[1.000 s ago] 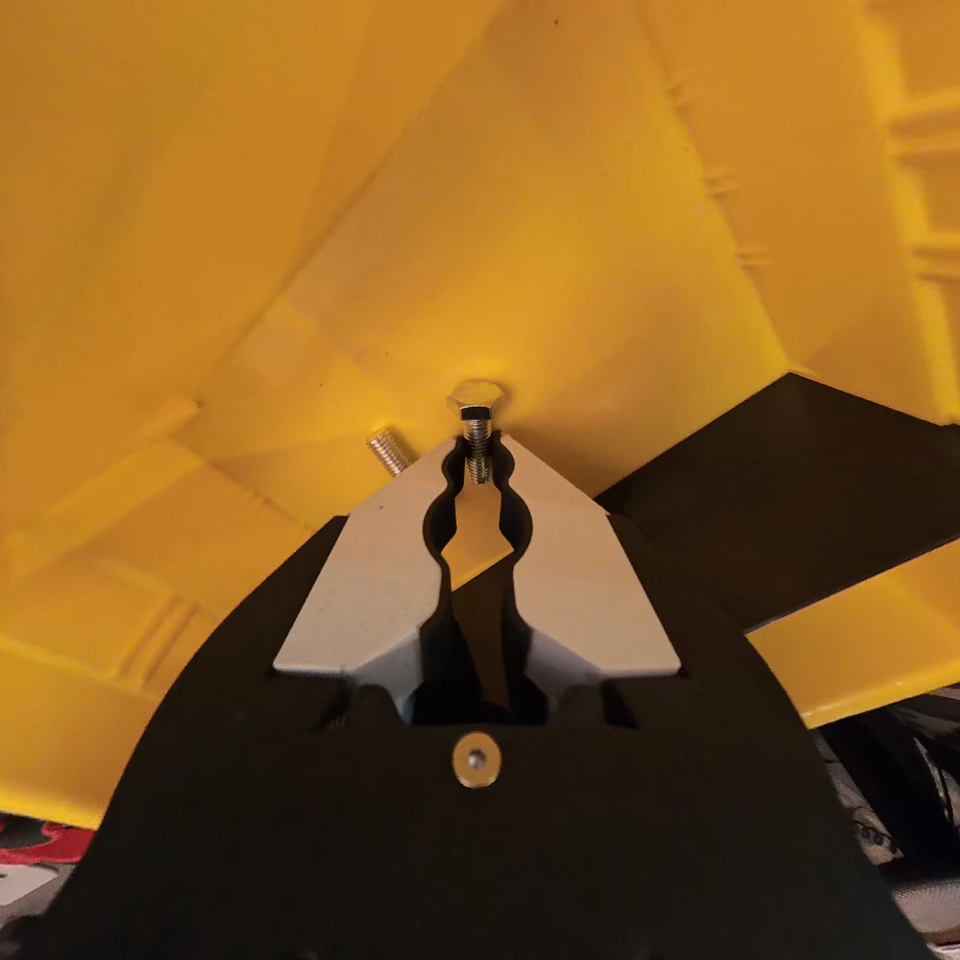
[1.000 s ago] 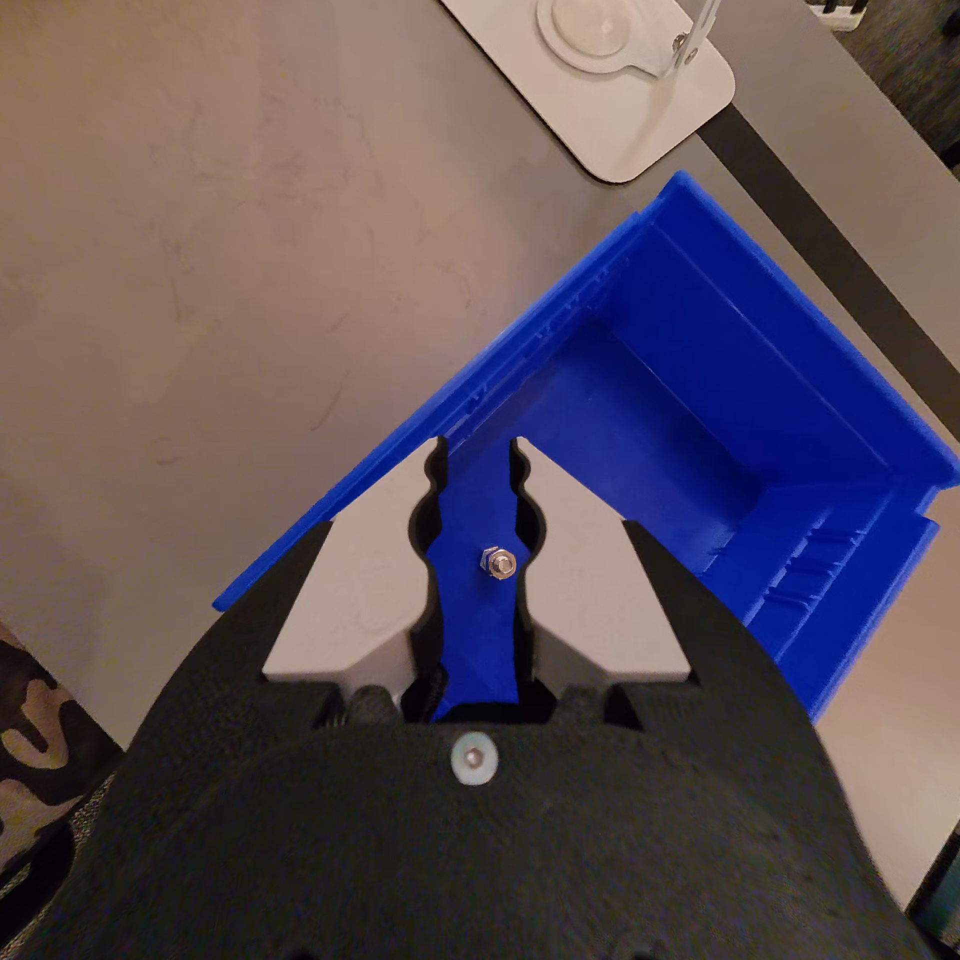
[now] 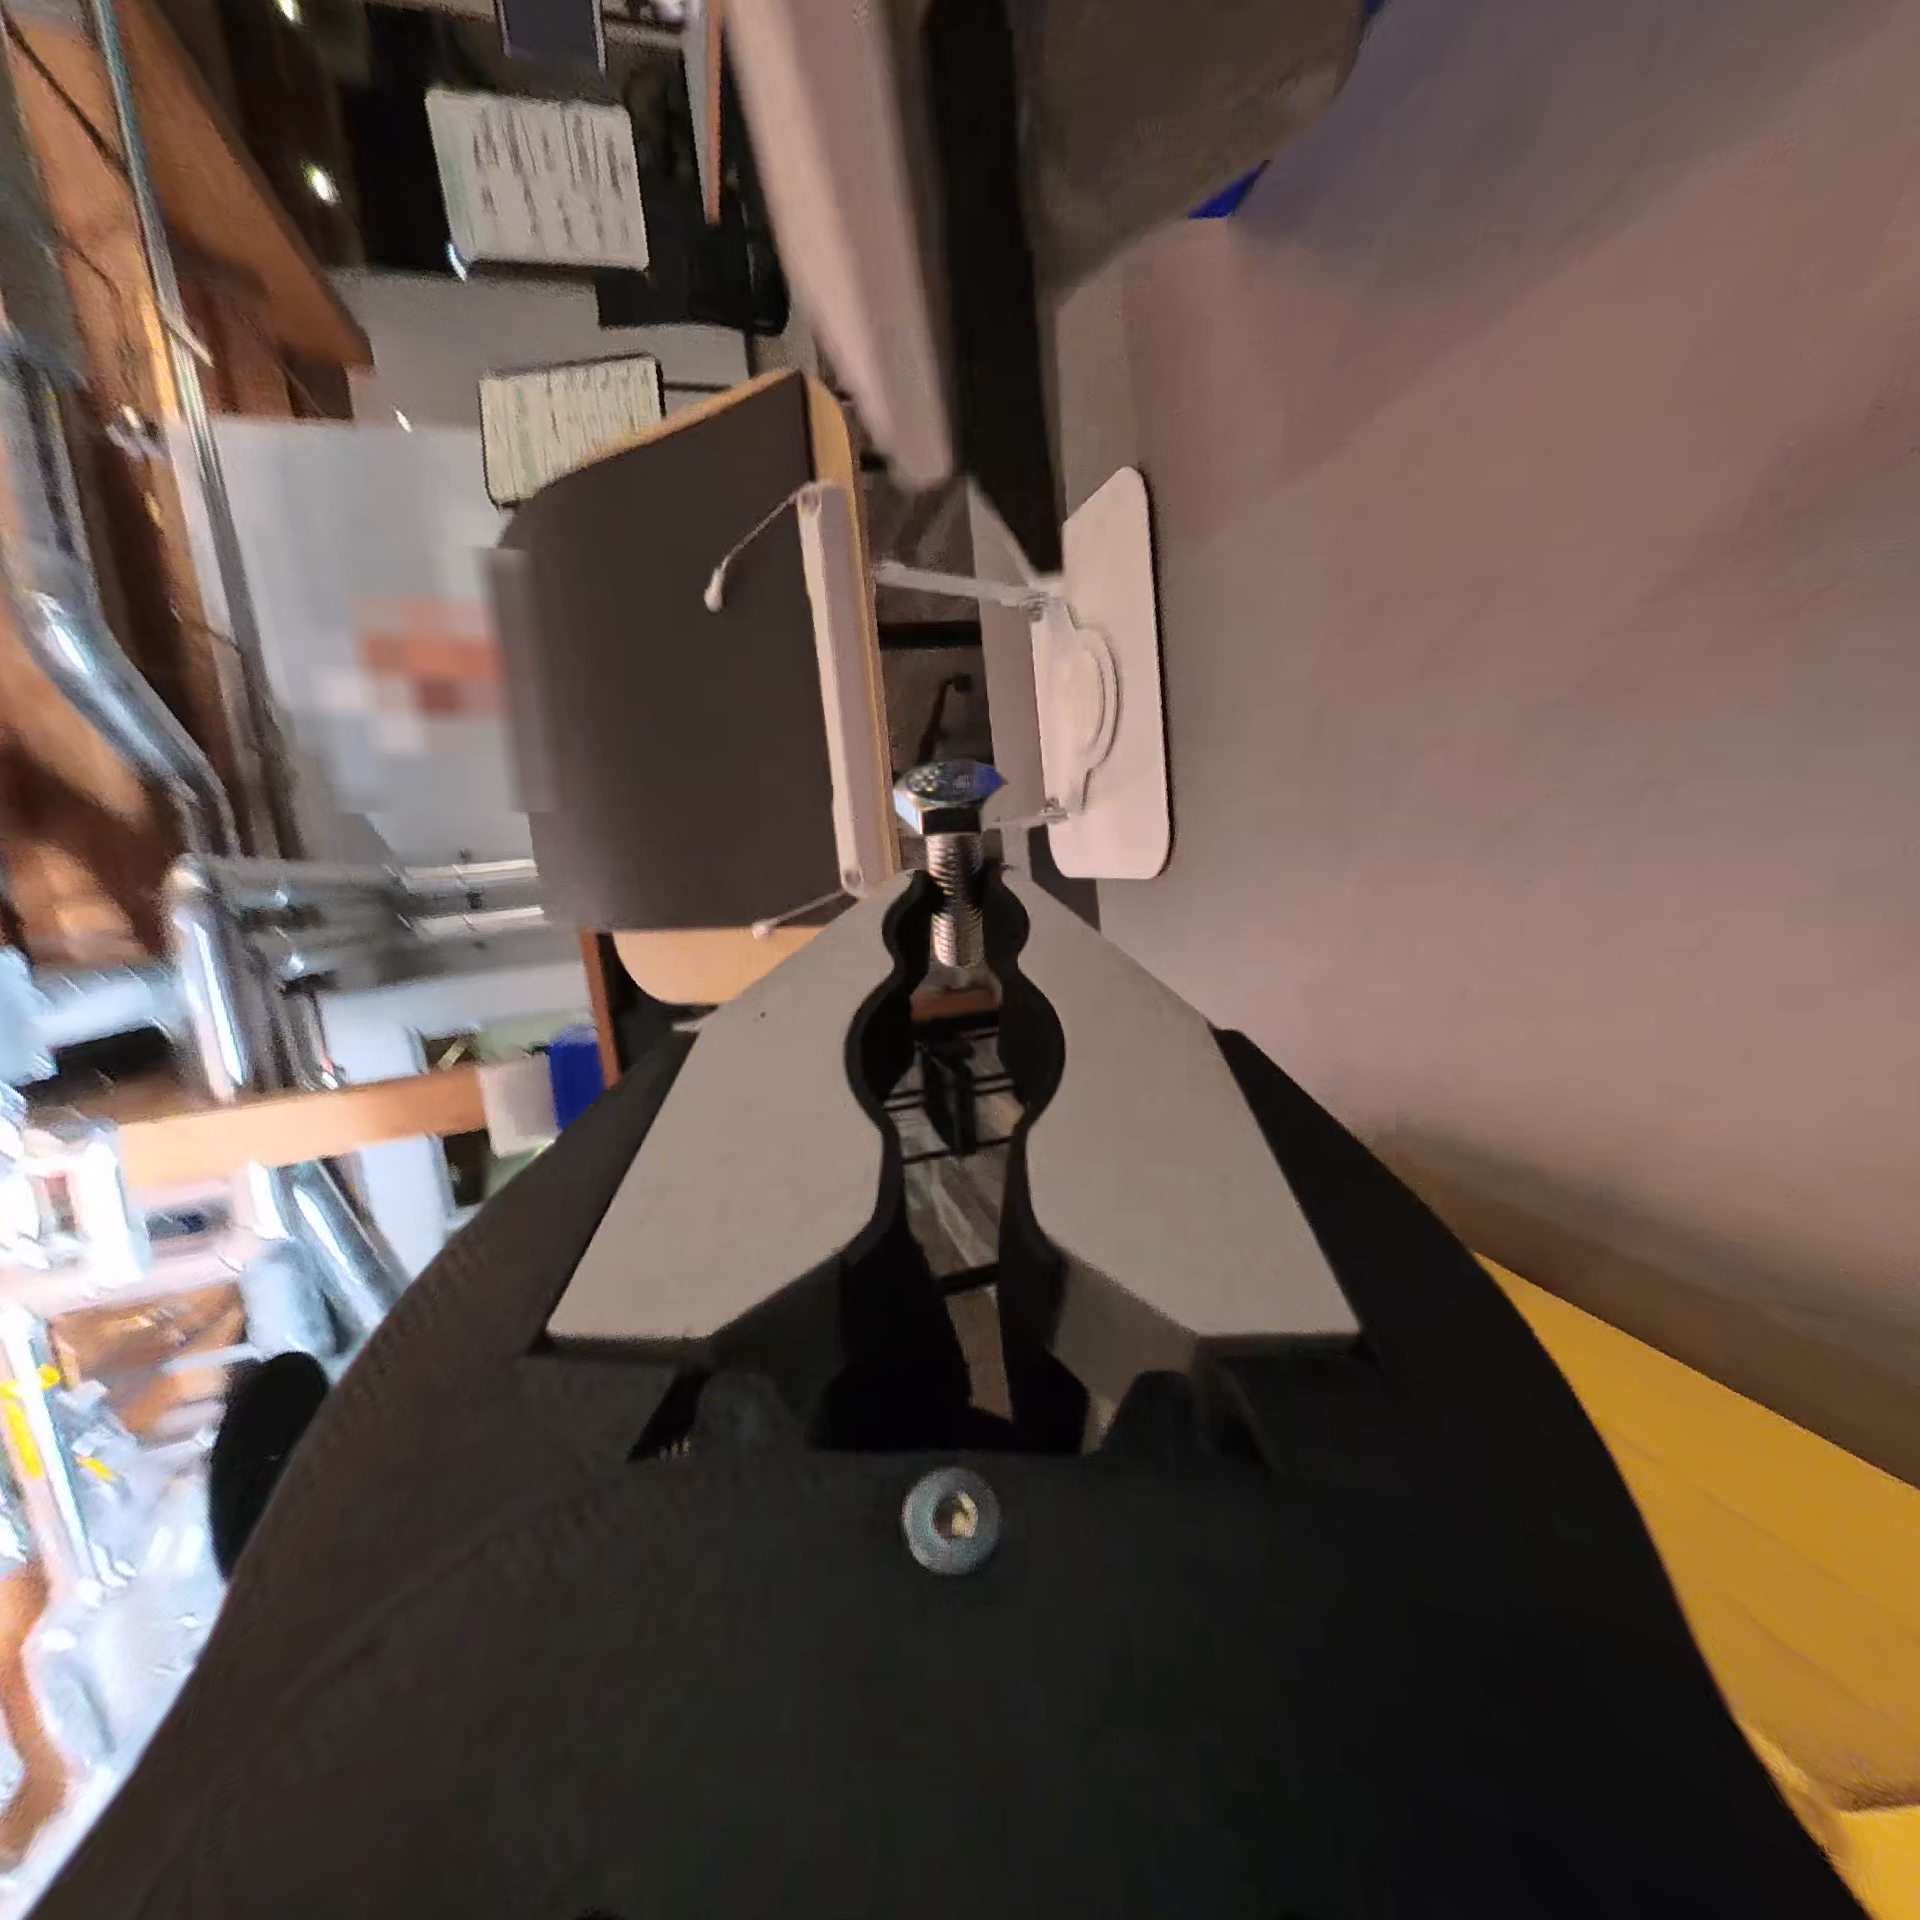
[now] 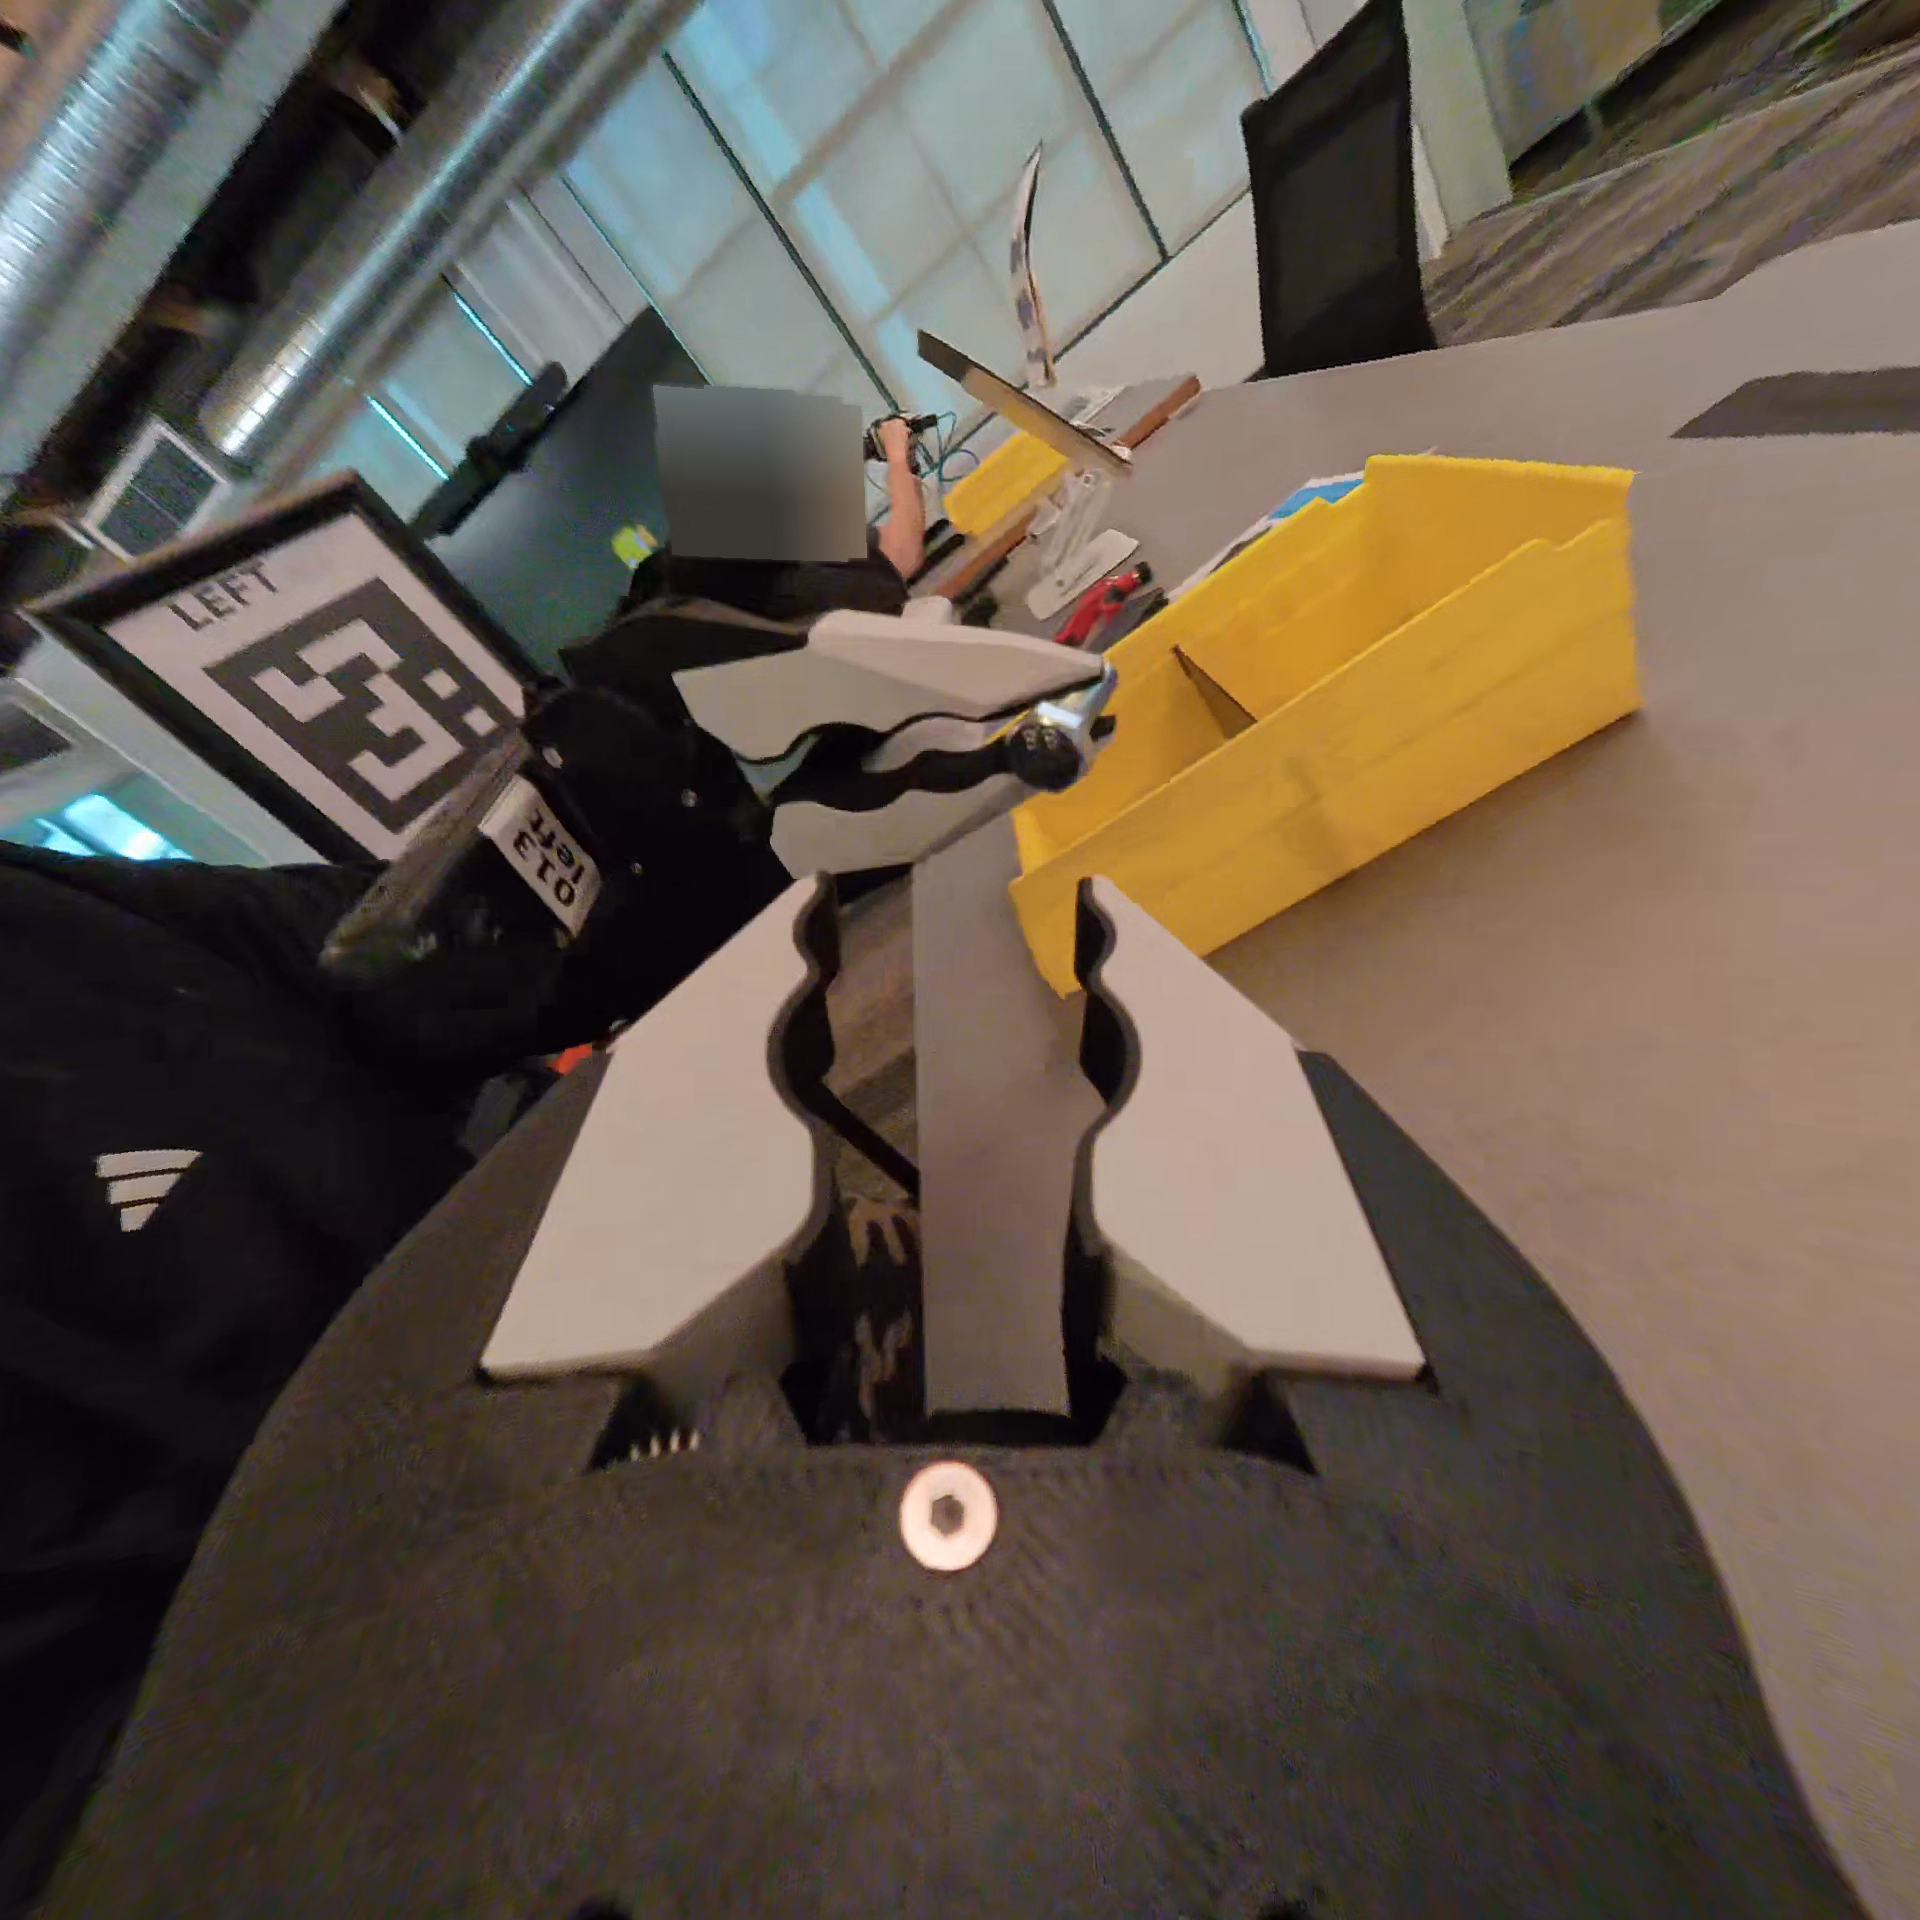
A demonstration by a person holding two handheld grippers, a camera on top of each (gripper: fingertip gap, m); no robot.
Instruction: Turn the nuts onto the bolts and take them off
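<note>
My left gripper (image 3: pixel 956 883) is shut on the threaded shank of a steel hex bolt (image 3: pixel 948 805), whose head sticks out past the fingertips. The left wrist view is rolled sideways, with the grey table (image 3: pixel 1507 727) on its right. In the right wrist view the left gripper (image 4: pixel 1086 722) is held in the air ahead, with the bolt (image 4: pixel 1047 753) at its tip, just left of the yellow bin (image 4: pixel 1351 707). My right gripper (image 4: pixel 956 899) is open and empty, pointing towards the left gripper from a short way below. No nut shows in either view.
The yellow bin (image 3: pixel 1714 1507) has a divider and stands on the table (image 4: pixel 1610 1039). A white stand base (image 3: pixel 1107 675) carries a dark panel (image 3: pixel 675 665). A person (image 4: pixel 769 561) sits at the far end, near another yellow bin (image 4: pixel 1003 478) and a stand.
My left gripper has lifted the bolt out of the yellow bin and rolled sideways. My right gripper has left the blue bin and the nut there, opened wider and turned towards the left gripper.
</note>
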